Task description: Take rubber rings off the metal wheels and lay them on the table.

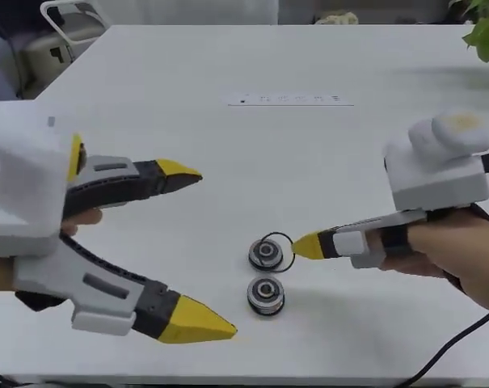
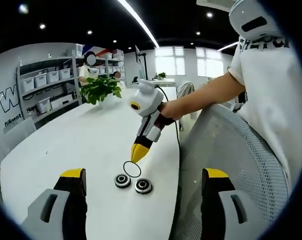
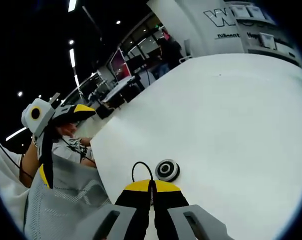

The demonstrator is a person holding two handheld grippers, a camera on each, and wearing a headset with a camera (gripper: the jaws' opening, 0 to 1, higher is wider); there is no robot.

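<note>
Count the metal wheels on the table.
2. One round metal wheel lies by the thin black rubber ring held in the right gripper; the other wheel lies nearer the person.

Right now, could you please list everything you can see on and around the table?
metal wheels: two, silver and black, side by side near the front middle of the table
rubber ring: one, black, pinched at the right claw's tip, by the farther wheel
table: one, white, under everything
label strip: one, white with dark print, far middle of the table
plant: one, green, far right corner
chair: one, white, beyond the far left corner
cable: one, black, near right edge
left claw: one, yellow-tipped, open, left of the wheels
right claw: one, yellow-tipped, shut on the rubber ring
</note>
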